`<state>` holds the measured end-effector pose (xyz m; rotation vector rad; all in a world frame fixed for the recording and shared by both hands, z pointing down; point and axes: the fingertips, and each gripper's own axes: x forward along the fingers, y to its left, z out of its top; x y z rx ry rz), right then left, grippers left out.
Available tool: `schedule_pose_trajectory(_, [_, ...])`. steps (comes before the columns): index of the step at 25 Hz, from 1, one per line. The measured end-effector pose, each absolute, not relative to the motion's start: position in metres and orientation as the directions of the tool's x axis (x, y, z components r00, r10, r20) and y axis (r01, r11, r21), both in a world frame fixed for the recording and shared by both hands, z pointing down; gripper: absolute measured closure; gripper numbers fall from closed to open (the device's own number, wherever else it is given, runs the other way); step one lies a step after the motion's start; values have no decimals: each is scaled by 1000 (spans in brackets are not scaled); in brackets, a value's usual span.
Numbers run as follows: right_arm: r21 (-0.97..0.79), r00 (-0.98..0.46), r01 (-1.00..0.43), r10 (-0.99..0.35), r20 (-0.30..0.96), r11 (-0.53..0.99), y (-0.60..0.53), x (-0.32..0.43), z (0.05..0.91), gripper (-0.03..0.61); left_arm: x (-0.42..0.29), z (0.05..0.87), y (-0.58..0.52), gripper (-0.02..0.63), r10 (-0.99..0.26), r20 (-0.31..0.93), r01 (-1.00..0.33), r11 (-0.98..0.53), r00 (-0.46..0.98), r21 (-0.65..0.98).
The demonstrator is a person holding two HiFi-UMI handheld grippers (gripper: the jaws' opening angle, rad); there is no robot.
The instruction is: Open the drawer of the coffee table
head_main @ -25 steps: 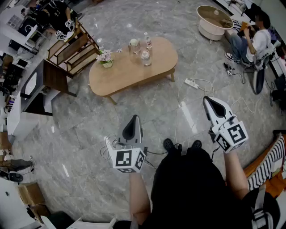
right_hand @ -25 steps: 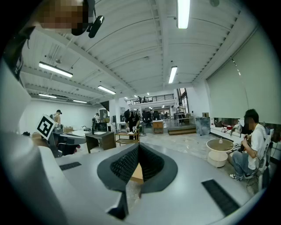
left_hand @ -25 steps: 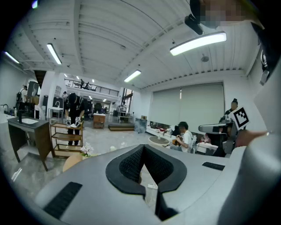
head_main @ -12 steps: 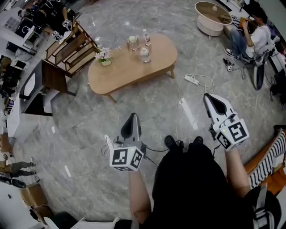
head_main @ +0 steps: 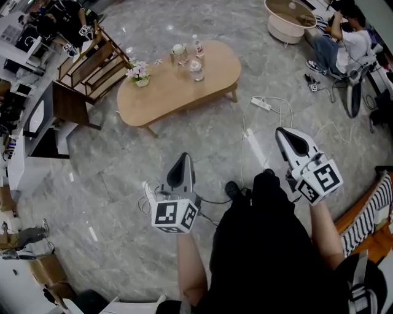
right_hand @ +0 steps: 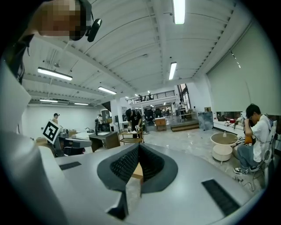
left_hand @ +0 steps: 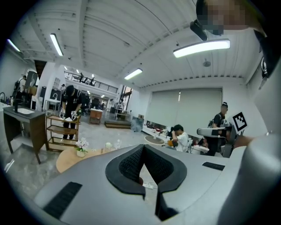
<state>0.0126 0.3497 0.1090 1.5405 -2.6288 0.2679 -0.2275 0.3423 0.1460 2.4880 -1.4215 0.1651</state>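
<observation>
The oval wooden coffee table [head_main: 178,83] stands on the grey marble floor some way ahead of me; no drawer of it shows from above. On it are a small flower pot [head_main: 139,75], two bottles and a cup. In the left gripper view the table [left_hand: 69,159] lies low at the left. My left gripper [head_main: 183,160] is held in the air well short of the table, jaws shut and empty. My right gripper [head_main: 283,134] hovers to the right, also shut with nothing in it. Both point toward the table.
A wooden shelf rack [head_main: 86,61] and a dark cabinet [head_main: 64,104] stand left of the table. Power strips [head_main: 261,105] and white cables trail on the floor between me and the table. A round white side table [head_main: 291,18] and a seated person [head_main: 347,43] are at the far right.
The person's right foot has stepped forward and the table has slid slightly up and left in the head view. Both grippers stay shut and have hardly moved.
</observation>
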Motion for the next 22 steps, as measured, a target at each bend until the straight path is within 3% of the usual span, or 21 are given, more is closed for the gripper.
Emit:
schedule_pose_trajectory(14, [-155,-556,-829,-823,118,538,261,30,114,566,-206,153,278,597,-832,228,-858,-459,506,230])
schedule_pose_trajectory(22, [-165,-614,-788,-776,143,594,158,60,120,566,-166,145,196,600,-860,253,-896,-417,443,152])
